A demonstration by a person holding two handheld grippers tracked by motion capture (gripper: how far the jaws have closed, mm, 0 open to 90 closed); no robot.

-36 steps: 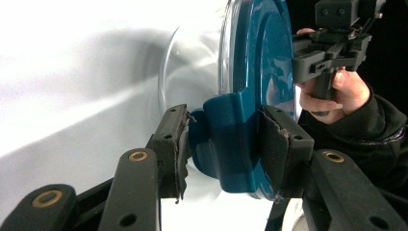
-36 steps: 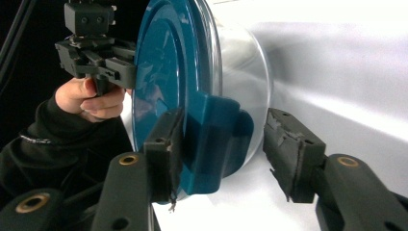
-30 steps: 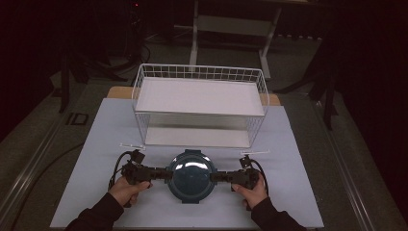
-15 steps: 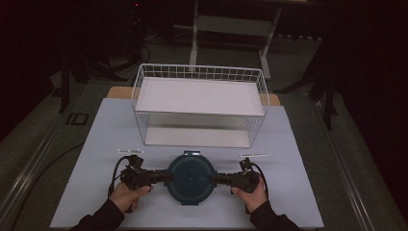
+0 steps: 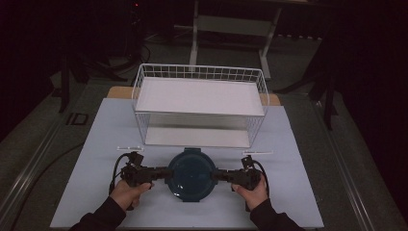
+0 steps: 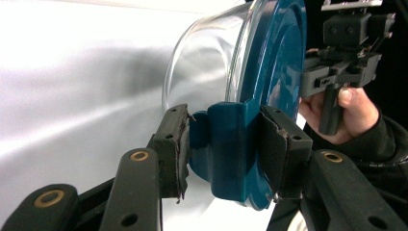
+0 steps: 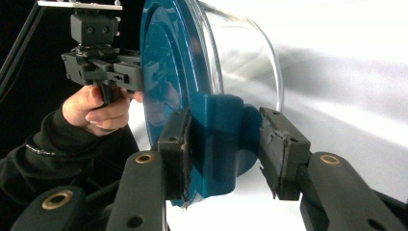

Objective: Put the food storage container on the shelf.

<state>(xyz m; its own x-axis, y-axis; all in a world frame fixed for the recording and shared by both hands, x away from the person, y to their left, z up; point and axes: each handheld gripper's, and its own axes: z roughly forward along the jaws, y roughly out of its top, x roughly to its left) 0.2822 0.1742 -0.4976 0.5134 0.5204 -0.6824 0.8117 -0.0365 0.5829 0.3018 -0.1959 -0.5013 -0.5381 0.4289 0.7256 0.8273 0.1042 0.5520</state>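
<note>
A round glass container with a dark blue lid (image 5: 191, 174) sits low over the white tabletop (image 5: 91, 163) near its front edge, held from both sides. My left gripper (image 5: 166, 173) is shut on the blue clip at the lid's left edge (image 6: 226, 144), with both pads pressed against it. My right gripper (image 5: 216, 174) is shut on the opposite clip (image 7: 221, 139). In both gripper views the lid stands on edge, with the clear glass bowl (image 6: 202, 62) (image 7: 240, 53) facing the white surface. Whether the bowl rests on the table I cannot tell.
A white wire basket (image 5: 199, 72) with a white shelf inside stands just behind the container. Two thin white strips (image 5: 130, 148) (image 5: 257, 152) lie on the table in front of its corners. Dark floor and stands surround the table.
The bright glare on the lid a second ago is gone, and the lid now looks flat and dark. Both grippers have stayed on the clips with hardly any shift.
</note>
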